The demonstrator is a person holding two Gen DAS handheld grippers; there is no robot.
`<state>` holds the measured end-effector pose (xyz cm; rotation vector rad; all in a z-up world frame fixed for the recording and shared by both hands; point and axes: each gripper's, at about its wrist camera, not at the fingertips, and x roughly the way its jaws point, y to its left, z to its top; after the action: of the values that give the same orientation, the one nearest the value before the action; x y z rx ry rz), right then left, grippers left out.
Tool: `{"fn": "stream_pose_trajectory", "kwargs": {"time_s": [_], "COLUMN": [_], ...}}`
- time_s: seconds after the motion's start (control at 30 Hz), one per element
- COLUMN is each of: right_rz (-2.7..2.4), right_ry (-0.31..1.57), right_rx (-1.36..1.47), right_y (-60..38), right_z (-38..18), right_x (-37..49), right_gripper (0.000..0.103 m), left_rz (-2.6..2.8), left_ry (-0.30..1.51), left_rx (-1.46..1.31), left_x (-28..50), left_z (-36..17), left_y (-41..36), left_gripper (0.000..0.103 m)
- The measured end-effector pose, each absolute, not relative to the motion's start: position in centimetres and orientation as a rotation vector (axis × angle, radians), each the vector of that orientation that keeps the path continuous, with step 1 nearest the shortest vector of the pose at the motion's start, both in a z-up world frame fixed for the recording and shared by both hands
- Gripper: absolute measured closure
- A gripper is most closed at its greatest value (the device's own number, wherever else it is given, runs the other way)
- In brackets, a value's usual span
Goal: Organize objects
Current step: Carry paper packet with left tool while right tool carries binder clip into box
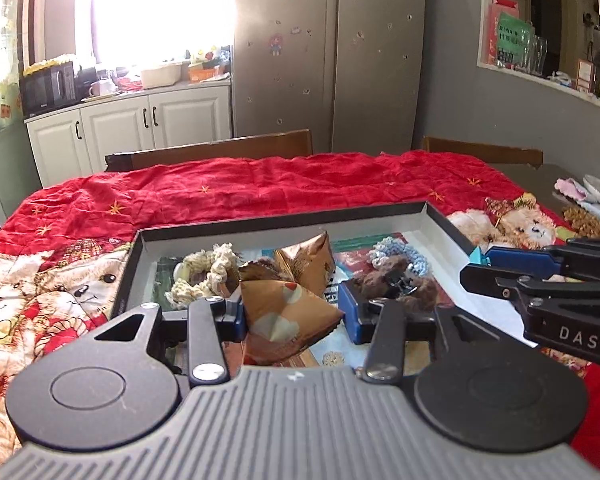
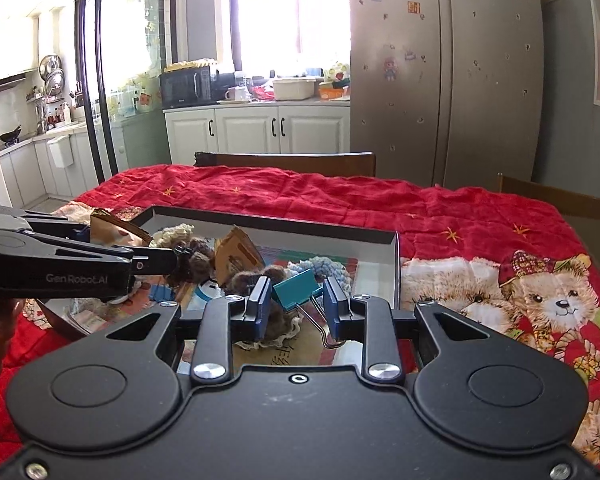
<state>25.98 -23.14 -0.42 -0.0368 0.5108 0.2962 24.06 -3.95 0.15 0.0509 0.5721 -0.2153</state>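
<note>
**Both grippers loaded over the tray**

My left gripper point(image 1: 292, 312), low in the centre of the left wrist view, holds a brown pyramid-shaped packet point(image 1: 288, 316) between its blue pads, just above the near edge of the black tray point(image 1: 284, 218). The packet looks light and crinkly, a soft foil pouch that will dent if squeezed hard, so I judge the grip belongs across its puffed middle, not on a sealed corner that could slip out.

My right gripper point(image 2: 296, 304), centre of the right wrist view, is narrowed around a teal binder clip point(image 2: 296, 289), gripped on its body with the wire handles point(image 2: 320, 326) hanging down to the lower right. The clip is stiff, small and smooth, so it may pivot between the pads.

Inside the tray, mid-frame, lie a cream scrunchie point(image 1: 204, 274), a blue scrunchie point(image 1: 392, 252), a brown furry hair clip point(image 1: 392, 280) and a second brown packet point(image 1: 308, 262). The tray sits on the red cloth point(image 1: 260, 188) over the counter
</note>
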Motion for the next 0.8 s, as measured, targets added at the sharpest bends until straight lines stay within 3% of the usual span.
{"fn": "stream_pose_trajectory", "kwargs": {"time_s": [0.8], "right_rz": [0.294], "right_ry": [0.59], "right_rx": [-0.061], "right_y": [-22.9], "right_z": [-4.0], "right_x": [28.2], "right_gripper": [0.076], "left_rz": [-0.208], "left_ry": [0.613], "left_rx": [0.095], "left_x": [26.0], "left_z": [-3.0], "left_y": [-4.9], "left_gripper": [0.054]}}
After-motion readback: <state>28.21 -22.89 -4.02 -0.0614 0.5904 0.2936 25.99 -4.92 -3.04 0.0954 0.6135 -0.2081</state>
